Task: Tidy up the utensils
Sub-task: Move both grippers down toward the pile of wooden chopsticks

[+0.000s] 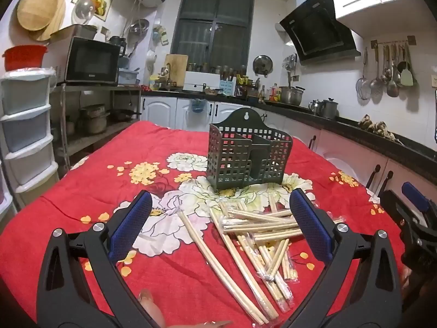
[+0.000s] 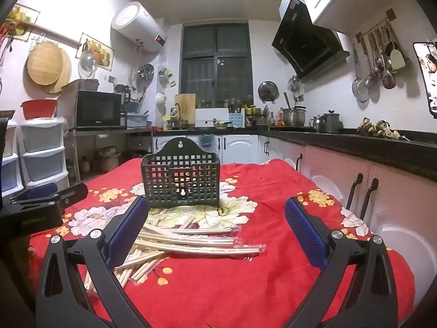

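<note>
Both grippers, left gripper (image 1: 221, 229) and right gripper (image 2: 215, 224), are being held wide open, nothing gripped. Pale wooden chopsticks (image 1: 256, 232), some plastic-wrapped, are lying heaped on the red floral tablecloth (image 1: 95, 191) before an empty dark-green lattice utensil holder (image 1: 245, 158).

Left claw (image 1: 221, 224) wide open, empty; right claw (image 2: 217, 231) same.

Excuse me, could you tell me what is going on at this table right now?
A person holds a claw in each hand over a red floral cloth. Both the left claw and right claw are open and empty. The chopsticks lie piled loose before the dark green holder, untouched.
</note>
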Tool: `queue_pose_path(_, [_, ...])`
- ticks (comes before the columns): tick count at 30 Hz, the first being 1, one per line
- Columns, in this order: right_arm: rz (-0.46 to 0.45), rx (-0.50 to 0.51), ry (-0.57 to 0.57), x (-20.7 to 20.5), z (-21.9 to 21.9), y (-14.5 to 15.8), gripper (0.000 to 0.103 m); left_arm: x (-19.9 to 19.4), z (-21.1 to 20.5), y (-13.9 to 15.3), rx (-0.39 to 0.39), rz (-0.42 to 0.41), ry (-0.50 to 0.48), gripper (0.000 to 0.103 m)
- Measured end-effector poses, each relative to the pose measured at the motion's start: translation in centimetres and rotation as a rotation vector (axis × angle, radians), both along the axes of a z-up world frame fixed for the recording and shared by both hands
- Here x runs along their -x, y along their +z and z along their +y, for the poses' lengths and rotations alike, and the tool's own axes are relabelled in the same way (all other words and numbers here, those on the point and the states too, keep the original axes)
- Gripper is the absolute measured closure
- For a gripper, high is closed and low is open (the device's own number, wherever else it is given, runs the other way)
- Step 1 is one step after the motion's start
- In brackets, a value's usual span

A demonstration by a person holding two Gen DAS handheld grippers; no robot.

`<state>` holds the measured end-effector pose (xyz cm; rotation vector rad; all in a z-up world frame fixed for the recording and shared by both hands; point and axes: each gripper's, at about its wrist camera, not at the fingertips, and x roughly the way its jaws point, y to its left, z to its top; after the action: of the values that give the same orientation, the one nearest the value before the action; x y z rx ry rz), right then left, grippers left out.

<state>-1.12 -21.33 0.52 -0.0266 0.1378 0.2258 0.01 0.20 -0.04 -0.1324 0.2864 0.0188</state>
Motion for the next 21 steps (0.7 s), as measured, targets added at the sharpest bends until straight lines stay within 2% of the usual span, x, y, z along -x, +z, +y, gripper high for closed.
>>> queue_pose_path(8, [0.052,0.032,0.082,-1.2,1.6,-0.1,0.006,-0.4,1.8,-0.3,0.040,0.034,0.032,0.010])
queue_pose_path(9, [0.061,0.036,0.092,-1.5,1.9,-0.1,0.006,-0.7,1.9,-0.1,0.025,0.030,0.038,0.010])
queue_pose_path(17, [0.143,0.056,0.144,-3.9,2.6,0.1,0.006,-2.3,4.6,-1.1,0.082,0.156,0.031,0.010])
queue_pose_path(18, [0.147,0.059,0.145,-4.3,2.6,0.3,0.006,-2.5,4.5,-1.2,0.060,0.187,0.031,0.010])
queue_pose_path(21, [0.165,0.066,0.149,-5.1,2.6,0.6,0.006,-3.3,5.1,-1.2,0.078,0.230,0.008,0.010])
